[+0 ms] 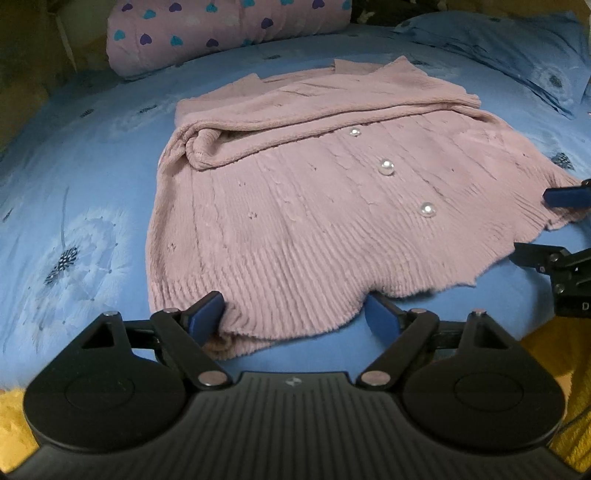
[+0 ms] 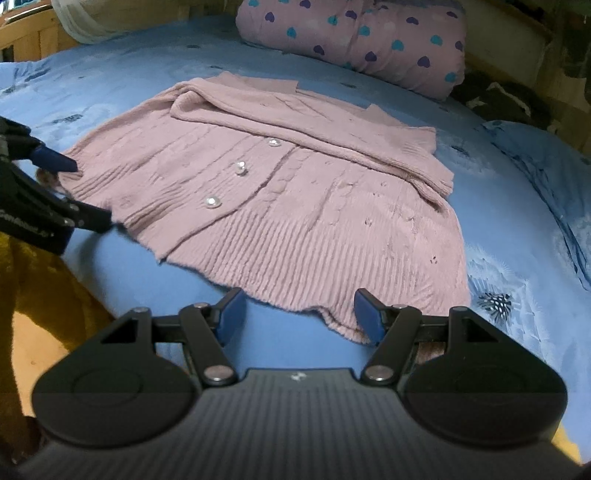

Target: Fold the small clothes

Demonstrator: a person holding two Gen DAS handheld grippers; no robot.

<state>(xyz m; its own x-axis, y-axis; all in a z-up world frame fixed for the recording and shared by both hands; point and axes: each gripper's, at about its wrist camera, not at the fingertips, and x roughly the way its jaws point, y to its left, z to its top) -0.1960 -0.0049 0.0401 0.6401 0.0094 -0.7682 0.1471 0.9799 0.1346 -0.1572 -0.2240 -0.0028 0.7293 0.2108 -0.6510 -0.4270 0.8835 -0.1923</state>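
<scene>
A pink knitted cardigan [image 1: 295,206] with three pearl buttons lies flat on the blue bed sheet [image 1: 74,155], one sleeve folded across its chest. My left gripper [image 1: 293,314] is open at the near hem. The ribbed hem corner lies between its blue pads [image 1: 207,314], and the left pad touches the fabric. In the right wrist view the cardigan [image 2: 295,192] spreads ahead. My right gripper [image 2: 300,317] is open, with the other hem corner against its right pad [image 2: 369,319]. Each gripper shows at the edge of the other's view, the right gripper [image 1: 532,225] and the left gripper [image 2: 92,194], both straddling the hem.
A pink pillow with blue and purple hearts [image 1: 229,33] lies beyond the cardigan's collar. A blue pillow [image 1: 517,55] sits at the far right. Yellow fabric [image 2: 48,295] lies beside the bed's near edge. Wooden furniture [image 2: 29,40] stands behind the bed.
</scene>
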